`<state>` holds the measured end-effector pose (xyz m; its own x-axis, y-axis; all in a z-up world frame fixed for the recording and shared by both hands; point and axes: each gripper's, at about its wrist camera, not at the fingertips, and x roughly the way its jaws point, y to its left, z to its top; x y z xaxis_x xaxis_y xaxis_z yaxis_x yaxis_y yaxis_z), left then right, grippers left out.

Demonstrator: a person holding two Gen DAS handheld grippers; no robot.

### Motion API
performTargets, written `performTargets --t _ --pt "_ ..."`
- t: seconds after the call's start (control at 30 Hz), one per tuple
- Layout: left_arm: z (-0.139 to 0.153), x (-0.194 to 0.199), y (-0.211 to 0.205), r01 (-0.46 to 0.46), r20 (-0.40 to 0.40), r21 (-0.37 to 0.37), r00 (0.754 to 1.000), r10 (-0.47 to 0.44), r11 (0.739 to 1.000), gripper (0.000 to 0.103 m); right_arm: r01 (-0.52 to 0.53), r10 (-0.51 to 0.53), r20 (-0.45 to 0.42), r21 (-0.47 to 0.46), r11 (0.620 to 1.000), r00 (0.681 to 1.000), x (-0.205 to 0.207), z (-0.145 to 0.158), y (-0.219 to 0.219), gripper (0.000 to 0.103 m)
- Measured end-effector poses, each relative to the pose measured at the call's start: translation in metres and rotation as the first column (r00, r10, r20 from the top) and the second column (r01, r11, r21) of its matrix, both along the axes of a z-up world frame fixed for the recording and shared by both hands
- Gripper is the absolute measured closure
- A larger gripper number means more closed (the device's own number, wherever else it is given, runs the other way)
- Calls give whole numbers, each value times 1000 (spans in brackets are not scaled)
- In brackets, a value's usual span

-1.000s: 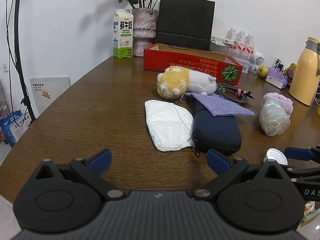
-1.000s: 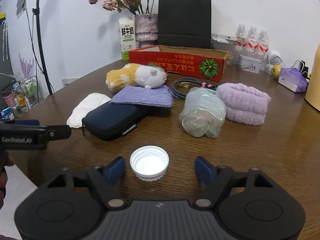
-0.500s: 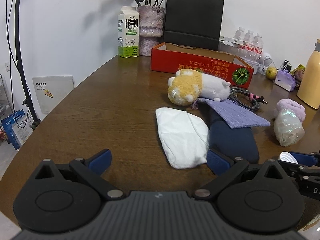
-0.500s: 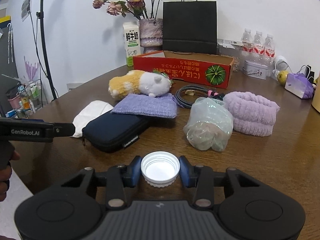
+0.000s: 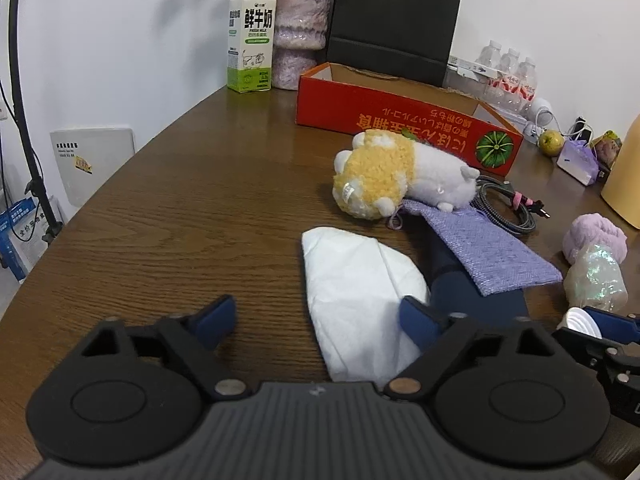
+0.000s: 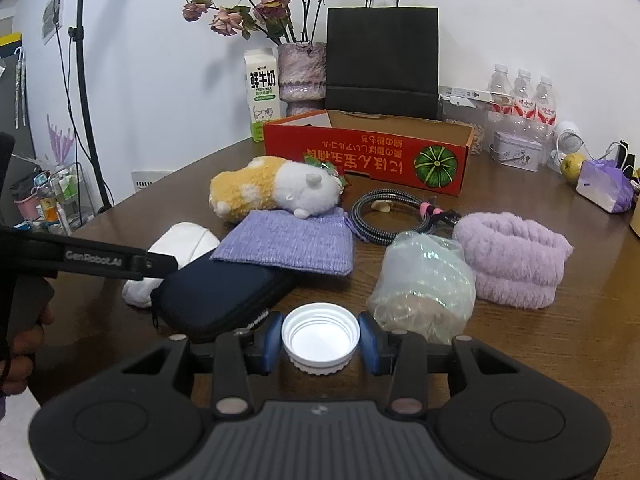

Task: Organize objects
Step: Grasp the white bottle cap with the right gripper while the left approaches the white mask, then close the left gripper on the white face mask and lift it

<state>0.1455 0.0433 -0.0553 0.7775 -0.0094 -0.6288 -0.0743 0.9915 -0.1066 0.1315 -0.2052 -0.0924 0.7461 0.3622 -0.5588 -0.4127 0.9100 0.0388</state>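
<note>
Right gripper (image 6: 319, 338) clamps white cap (image 6: 319, 336) — left gripper (image 5: 316, 320) closing (nothing gripped).

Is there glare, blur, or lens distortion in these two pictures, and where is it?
Left wrist view: the table edge bows from fisheye distortion, and the gripper body at the bottom looks soft. Right wrist view: the white cap glares bright inside, the plastic bag shows shiny highlights, and the corners go dark.
</note>
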Motion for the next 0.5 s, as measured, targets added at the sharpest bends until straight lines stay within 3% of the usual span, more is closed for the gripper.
performTargets --t 0.07,0.1,0.13,0.27,0.33,0.5 --pt "0 0 -2 0 7 1 1000 0 1000 40 -3 3 -3 0 1000 1000 3 0 1 64" --pt "1 -1 -2 0 11 -1 1000 0 1000 63 -4 4 -5 1 1000 1000 4 0 1 64" --pt "1 -1 -2 6 13 -15 1000 -6 1000 77 -5 5 -6 2 1000 1000 5 0 2 64" --pt "2 -4 1 14 18 -21 1000 -14 1000 83 -14 14 -4 7 1000 1000 5 0 4 64" --pt "3 -7 4 18 21 11 1000 -18 1000 91 -15 15 -4 9 1000 1000 5 0 3 64" --pt "4 -17 24 -16 23 105 1000 14 994 93 -17 17 -3 15 1000 1000 2 0 3 64"
